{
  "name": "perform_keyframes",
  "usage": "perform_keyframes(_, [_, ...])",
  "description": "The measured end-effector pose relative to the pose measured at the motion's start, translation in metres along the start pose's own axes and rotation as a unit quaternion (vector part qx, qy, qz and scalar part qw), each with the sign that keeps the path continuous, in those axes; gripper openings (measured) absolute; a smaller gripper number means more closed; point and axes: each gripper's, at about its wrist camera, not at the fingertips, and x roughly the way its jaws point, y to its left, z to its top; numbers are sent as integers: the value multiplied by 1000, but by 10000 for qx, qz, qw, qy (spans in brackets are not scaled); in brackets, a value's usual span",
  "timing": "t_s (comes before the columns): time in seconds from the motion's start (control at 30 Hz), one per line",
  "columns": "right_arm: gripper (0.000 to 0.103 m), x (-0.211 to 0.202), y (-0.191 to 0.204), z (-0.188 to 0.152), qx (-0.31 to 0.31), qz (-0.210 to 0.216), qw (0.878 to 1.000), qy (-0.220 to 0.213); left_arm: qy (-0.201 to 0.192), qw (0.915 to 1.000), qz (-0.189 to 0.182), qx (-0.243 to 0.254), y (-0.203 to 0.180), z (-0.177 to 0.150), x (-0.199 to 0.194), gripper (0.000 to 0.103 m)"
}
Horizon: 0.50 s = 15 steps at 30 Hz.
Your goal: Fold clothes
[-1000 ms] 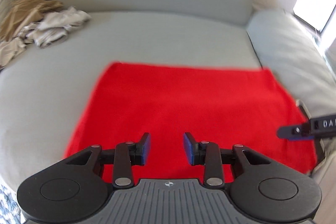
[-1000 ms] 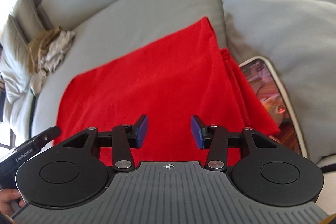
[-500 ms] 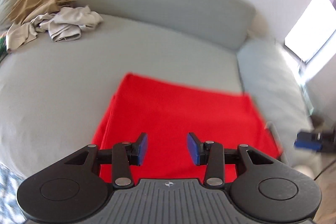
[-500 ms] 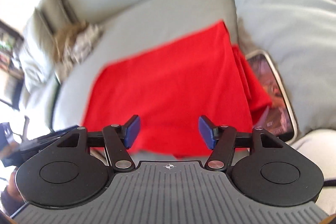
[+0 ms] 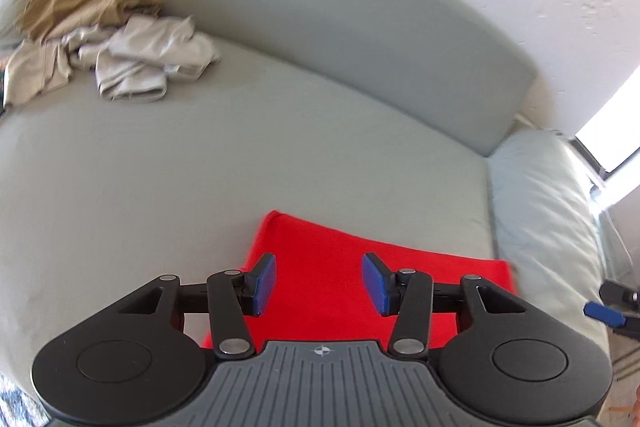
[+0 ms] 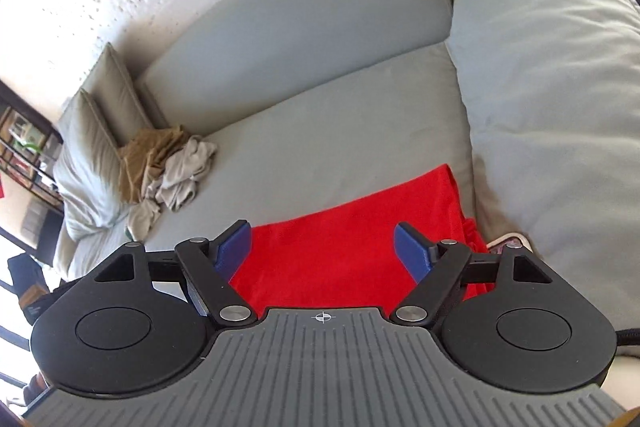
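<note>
A folded red cloth [image 5: 320,267] lies flat on the grey sofa seat [image 5: 200,167], near its front right corner. My left gripper [image 5: 319,285] hovers above the cloth's near part; its jaws are opening and nothing is between them. In the right wrist view the same red cloth [image 6: 344,235] lies below my right gripper [image 6: 326,251], whose jaws are opening wide, also with nothing between them. Neither gripper touches the cloth. The right gripper's blue tip [image 5: 602,311] shows at the right edge of the left wrist view.
A heap of beige and tan clothes [image 5: 120,47] sits at the seat's far left, by two cushions [image 6: 92,147]. A big grey cushion [image 6: 560,87] borders the cloth on the right. A phone's corner [image 6: 506,243] peeks out beside the cloth. A shelf [image 6: 24,155] stands at the left.
Both grippers have lifted and pulled back from the red cloth, which now looks smaller and lower in each view. Both pairs of jaws have spread wider, and the left view has swung left.
</note>
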Motion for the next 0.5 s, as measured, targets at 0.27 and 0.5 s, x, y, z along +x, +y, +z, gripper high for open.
perform_keyframes(0.27, [45, 103, -39, 9, 445, 127, 9976, 513, 419, 9981, 445, -122, 11, 46, 89, 37])
perform_keyframes(0.5, [39, 160, -54, -18, 495, -218, 9901, 1293, 965, 9863, 1033, 846, -4, 44, 135, 15])
